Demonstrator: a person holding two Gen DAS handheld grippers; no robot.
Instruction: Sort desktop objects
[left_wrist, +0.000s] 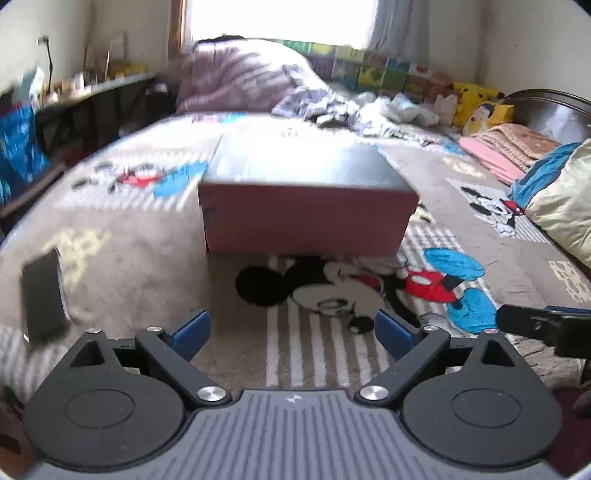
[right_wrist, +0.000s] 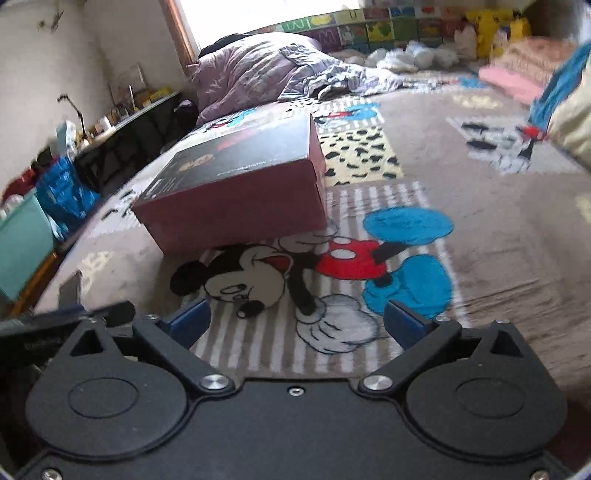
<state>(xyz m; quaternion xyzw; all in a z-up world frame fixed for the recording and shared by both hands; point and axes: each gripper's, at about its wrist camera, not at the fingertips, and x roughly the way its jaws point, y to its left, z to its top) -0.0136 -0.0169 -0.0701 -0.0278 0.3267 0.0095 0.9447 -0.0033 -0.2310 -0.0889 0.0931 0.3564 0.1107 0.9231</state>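
Observation:
A pink box with a dark lid (left_wrist: 306, 206) lies on the Mickey Mouse bedspread, straight ahead in the left wrist view and ahead to the left in the right wrist view (right_wrist: 236, 199). A dark flat rectangular object (left_wrist: 42, 295) lies on the bedspread to the left of my left gripper. My left gripper (left_wrist: 293, 332) is open and empty, short of the box. My right gripper (right_wrist: 295, 323) is open and empty, also short of the box. The right gripper's body shows at the right edge of the left wrist view (left_wrist: 543, 325).
A purple quilt (left_wrist: 240, 81) is heaped at the far end of the bed. Pillows and folded blankets (left_wrist: 554, 184) lie along the right side. A cluttered dark desk (right_wrist: 122, 136) and a blue bag (right_wrist: 66, 195) stand off the bed's left edge.

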